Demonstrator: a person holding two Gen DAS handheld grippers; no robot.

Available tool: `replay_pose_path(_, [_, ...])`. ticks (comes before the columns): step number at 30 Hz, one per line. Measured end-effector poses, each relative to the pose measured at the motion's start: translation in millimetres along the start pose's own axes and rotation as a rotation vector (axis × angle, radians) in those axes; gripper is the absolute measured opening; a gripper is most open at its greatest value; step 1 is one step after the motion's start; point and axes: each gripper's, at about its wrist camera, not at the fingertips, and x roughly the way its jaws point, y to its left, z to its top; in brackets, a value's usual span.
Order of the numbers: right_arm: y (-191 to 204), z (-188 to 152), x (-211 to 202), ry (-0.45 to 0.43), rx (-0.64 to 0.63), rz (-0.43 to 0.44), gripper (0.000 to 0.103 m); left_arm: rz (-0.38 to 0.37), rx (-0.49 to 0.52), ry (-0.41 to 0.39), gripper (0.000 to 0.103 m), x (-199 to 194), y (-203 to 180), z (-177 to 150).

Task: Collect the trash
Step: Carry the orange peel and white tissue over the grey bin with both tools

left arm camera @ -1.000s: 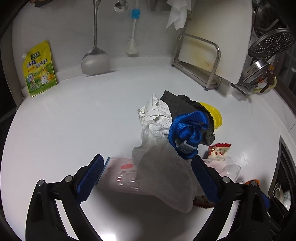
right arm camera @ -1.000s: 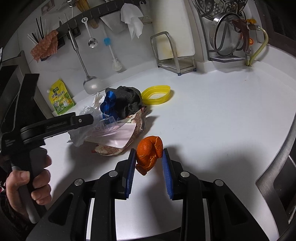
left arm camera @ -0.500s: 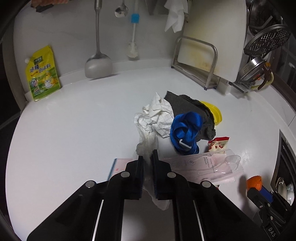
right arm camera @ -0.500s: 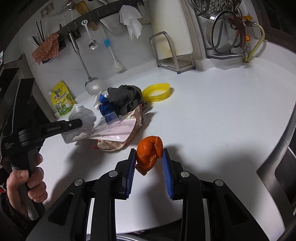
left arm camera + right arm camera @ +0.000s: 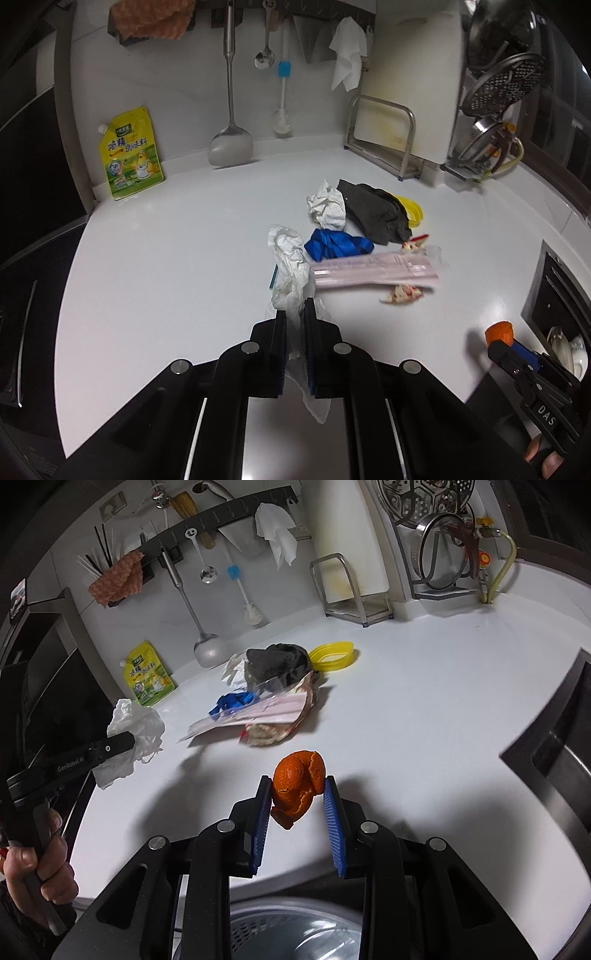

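Observation:
My left gripper (image 5: 294, 314) is shut on a crumpled white tissue (image 5: 290, 266), lifted off the white counter (image 5: 166, 266); from the right wrist view the same tissue (image 5: 138, 734) hangs from that gripper (image 5: 125, 744) at the left. My right gripper (image 5: 297, 790) is shut on an orange peel (image 5: 298, 782), also seen as the peel (image 5: 499, 331) at the lower right of the left view. A trash pile stays on the counter: a blue strap (image 5: 338, 245), a pink-and-clear plastic bag (image 5: 373, 275), a dark cloth (image 5: 376, 214), checked paper (image 5: 327, 208), a snack wrapper (image 5: 400, 295).
A yellow lid (image 5: 332, 655) lies behind the pile. A yellow seasoning pouch (image 5: 129, 153), a hanging spatula (image 5: 231, 147) and a cutting-board rack (image 5: 384, 136) line the back wall. A metal bin opening (image 5: 295, 934) sits below the counter's front edge. A sink (image 5: 561, 738) lies right.
The left gripper closed on the white tissue and pulled it back and up from the pile. The right gripper drew back with the peel toward the counter's front edge.

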Motion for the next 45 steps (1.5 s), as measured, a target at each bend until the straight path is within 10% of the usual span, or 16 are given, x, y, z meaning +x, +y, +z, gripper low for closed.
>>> replay_pose_path(19, [28,-86,-71,0.021,-0.015,0.001,0.028,-0.081,0.086,-0.019,0.009,-78,-34,-104])
replay_pose_path(45, [1,-160,-107,0.094,0.027,-0.07,0.028,-0.185,0.19,0.085,0.009,-85,-85,-186])
